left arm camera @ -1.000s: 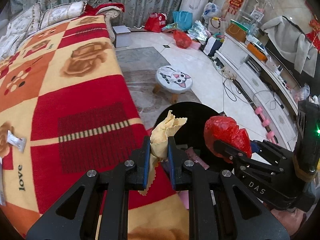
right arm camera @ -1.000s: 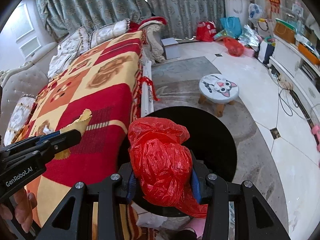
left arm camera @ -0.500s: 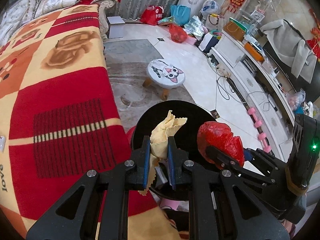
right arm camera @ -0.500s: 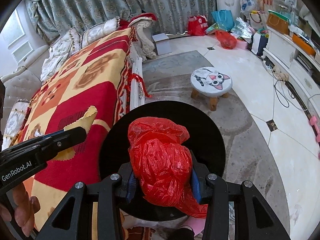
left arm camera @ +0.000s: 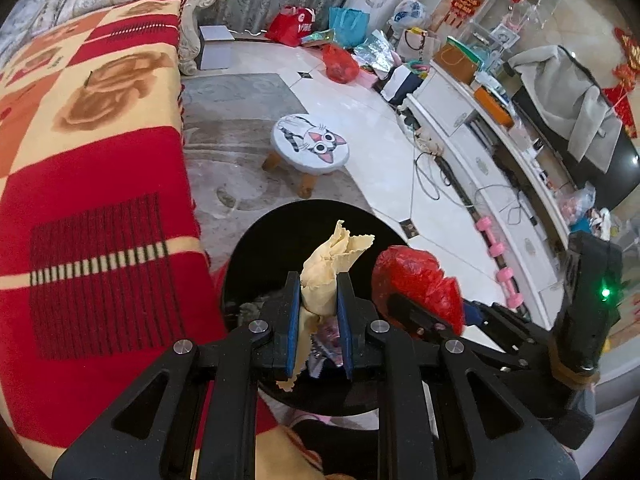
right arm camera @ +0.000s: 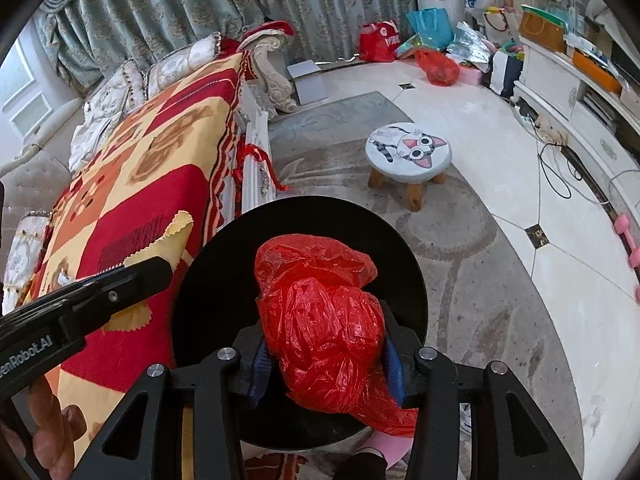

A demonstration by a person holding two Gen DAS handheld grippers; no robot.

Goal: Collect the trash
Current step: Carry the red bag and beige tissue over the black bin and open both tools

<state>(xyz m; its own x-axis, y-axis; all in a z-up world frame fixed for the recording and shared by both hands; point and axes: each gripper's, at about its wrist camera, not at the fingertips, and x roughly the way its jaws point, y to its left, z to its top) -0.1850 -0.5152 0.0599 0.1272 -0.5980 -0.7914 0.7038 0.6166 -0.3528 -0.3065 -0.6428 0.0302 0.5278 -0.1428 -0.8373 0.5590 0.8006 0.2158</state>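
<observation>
Jaws of the left gripper (left arm camera: pixel 318 312) are pinching a yellow cloth (left arm camera: pixel 332 264) w/ pinked zigzag edges; its folded top is sticking up past the blue pads, a strip is hanging below them. Right gripper (right arm camera: pixel 324 356) is carrying a crumpled red plastic bag (right arm camera: pixel 320 320), glossy, wadded into a ball w/ a loose tail drooping under the fingers; its jaws are opening, bag sitting between the pads and touching both. Both loads are hanging over the black trash bin (right arm camera: pixel 408 280), a round dark opening on the floor just beside the sofa.

Left wrist view is showing bits of trash already inside the bin (left arm camera: pixel 256 264), below the cloth, which the right view isn't showing since the bag is covering that part. It's also catching the right gripper (left arm camera: pixel 416 316) from the side.

Right wrist view is showing the left gripper (right arm camera: pixel 160 272) from the side w/ the cloth (right arm camera: pixel 176 236) over the red-and-yellow blanket (right arm camera: pixel 160 184), plus a person's hand (right arm camera: pixel 52 436) gripping the handle at the lower left. Cat-face stool (right arm camera: pixel 408 156) is standing on the rug beyond the bin.
</observation>
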